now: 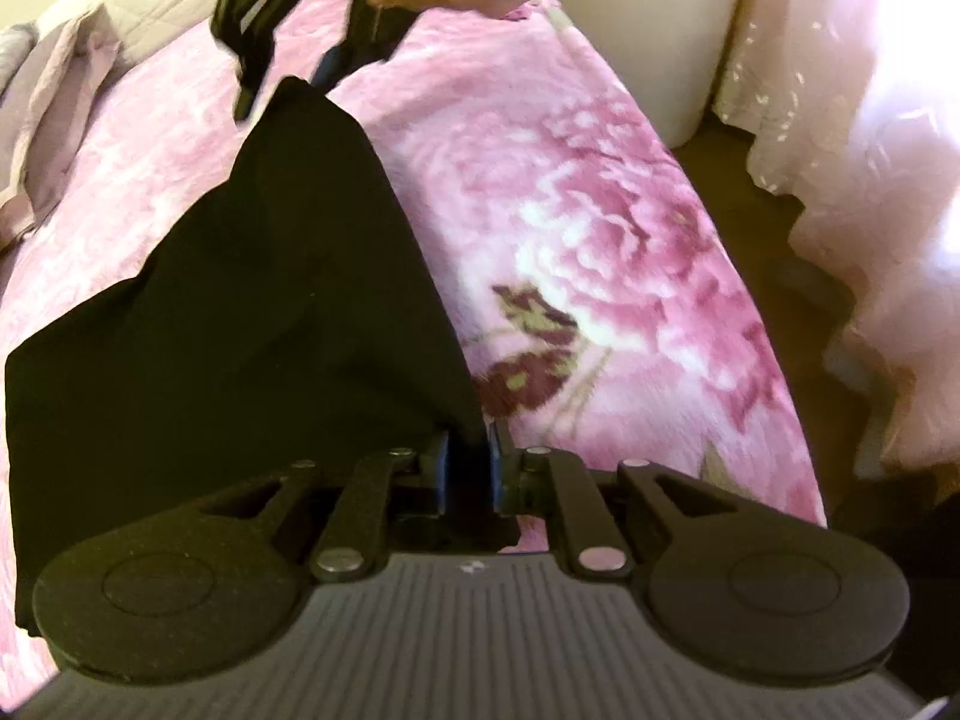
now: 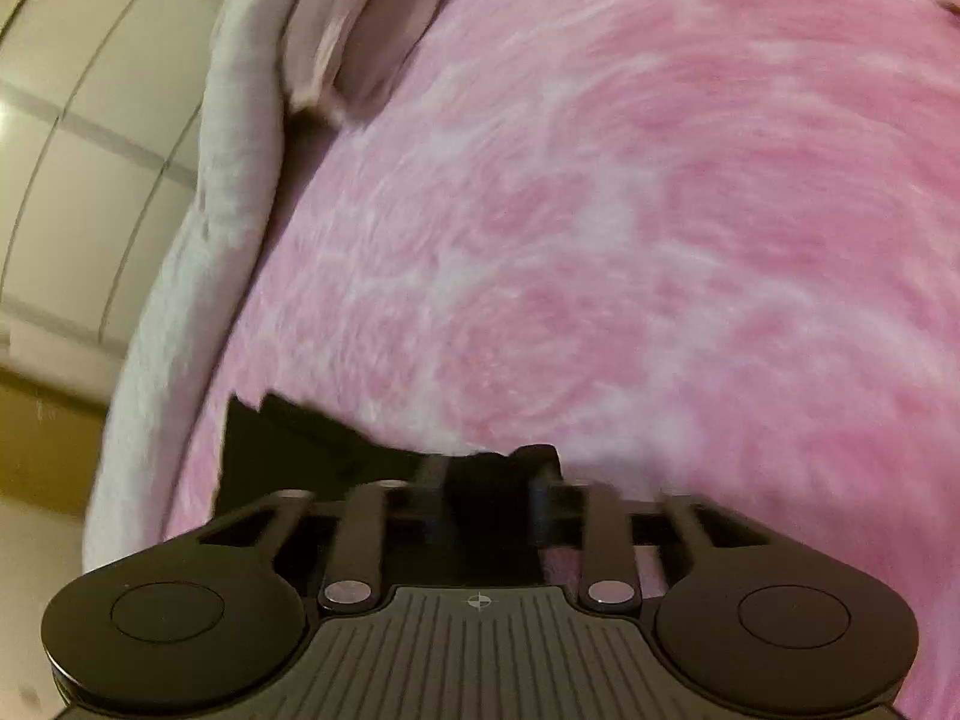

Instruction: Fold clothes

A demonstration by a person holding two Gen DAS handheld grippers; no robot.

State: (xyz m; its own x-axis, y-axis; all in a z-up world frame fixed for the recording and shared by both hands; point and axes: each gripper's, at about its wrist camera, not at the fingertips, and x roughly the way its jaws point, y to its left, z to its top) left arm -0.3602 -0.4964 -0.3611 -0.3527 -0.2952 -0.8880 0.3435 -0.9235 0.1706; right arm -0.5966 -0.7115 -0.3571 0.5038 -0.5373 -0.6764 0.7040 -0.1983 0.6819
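A black garment (image 1: pixel 252 300) hangs stretched above a pink floral blanket (image 1: pixel 570 210). My left gripper (image 1: pixel 468 456) is shut on its near corner. In the left wrist view my right gripper (image 1: pixel 282 90), held in a hand, is pinching the far corner. In the right wrist view my right gripper (image 2: pixel 486 480) is shut on the black garment (image 2: pixel 300 444), which hangs to the left over the pink blanket (image 2: pixel 660 240).
A lilac garment (image 1: pixel 54 114) lies at the bed's far left; it also shows in the right wrist view (image 2: pixel 366 30). A white bin (image 1: pixel 654 30) and a pale pink curtain (image 1: pixel 870 150) stand beyond the bed's right edge. A pale bedsheet edge (image 2: pixel 180 276) borders a white wardrobe (image 2: pixel 78 150).
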